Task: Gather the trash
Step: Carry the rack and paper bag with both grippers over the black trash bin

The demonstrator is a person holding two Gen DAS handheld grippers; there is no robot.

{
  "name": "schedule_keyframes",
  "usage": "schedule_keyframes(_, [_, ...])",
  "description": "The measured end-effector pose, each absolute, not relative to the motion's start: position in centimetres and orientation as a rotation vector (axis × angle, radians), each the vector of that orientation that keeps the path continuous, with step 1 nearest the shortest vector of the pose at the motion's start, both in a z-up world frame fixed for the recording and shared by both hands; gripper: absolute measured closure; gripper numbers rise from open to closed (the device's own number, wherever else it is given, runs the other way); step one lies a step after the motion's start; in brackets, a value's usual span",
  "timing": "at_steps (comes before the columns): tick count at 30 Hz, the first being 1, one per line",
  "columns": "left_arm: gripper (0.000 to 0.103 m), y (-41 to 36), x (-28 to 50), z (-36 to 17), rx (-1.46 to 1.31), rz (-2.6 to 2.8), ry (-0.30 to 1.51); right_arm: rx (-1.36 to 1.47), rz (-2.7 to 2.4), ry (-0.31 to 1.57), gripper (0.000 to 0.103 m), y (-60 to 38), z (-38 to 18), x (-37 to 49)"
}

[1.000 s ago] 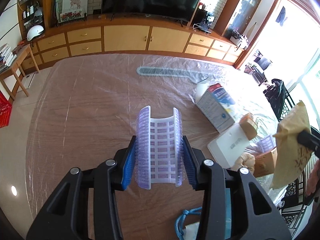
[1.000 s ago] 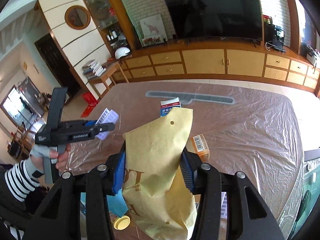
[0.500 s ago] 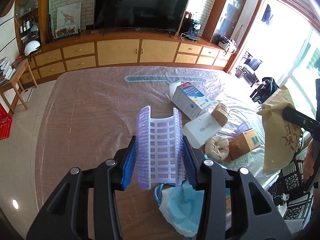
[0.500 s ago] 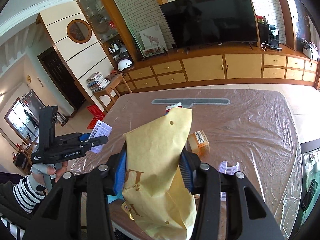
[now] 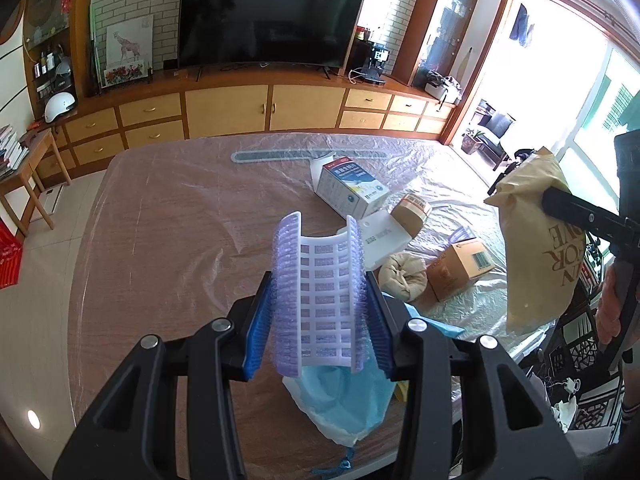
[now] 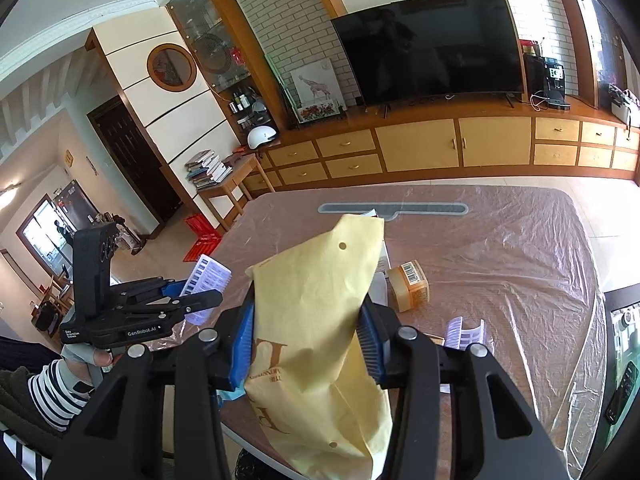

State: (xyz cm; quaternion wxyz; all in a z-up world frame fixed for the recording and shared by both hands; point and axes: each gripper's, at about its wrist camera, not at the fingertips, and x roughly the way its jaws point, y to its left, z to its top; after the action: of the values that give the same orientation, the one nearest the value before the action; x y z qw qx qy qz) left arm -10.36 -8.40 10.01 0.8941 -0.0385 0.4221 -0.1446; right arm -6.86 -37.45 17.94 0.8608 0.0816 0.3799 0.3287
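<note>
1. Lilac plastic tray [image 5: 320, 292] is what I'm gripping in my left gripper [image 5: 318, 316], jaws clamped on its sides — directly above the blue trash bag [image 5: 344, 404].
2. I'm pinching the yellow paper bag [image 6: 316, 328] in my right gripper [image 6: 308, 344].
3. Boxes [image 5: 460, 264] are lying farther along the table [image 5: 168, 240].

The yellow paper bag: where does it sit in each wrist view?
Left wrist: yellow paper bag hangs at the right edge, clamped in the right gripper's jaws.
Right wrist: it fills the bottom centre between the jaws.
Shared landmark: the television on the far wall.
</note>
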Motion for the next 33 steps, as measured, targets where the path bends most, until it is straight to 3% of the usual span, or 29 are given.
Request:
schedule_keyframes(21, [0.059, -11.3, -17.9, 10.2, -0.036, -0.381, 0.886, 0.243, 0.78, 0.775, 0.065, -40.1, 18.4, -14.2])
schedule_keyframes(33, [0.059, -14.2, -23.1, 8.6, 0.036, -0.518, 0.939, 0.267, 0.769, 0.867, 0.065, -41.8, 16.0, -19.2])
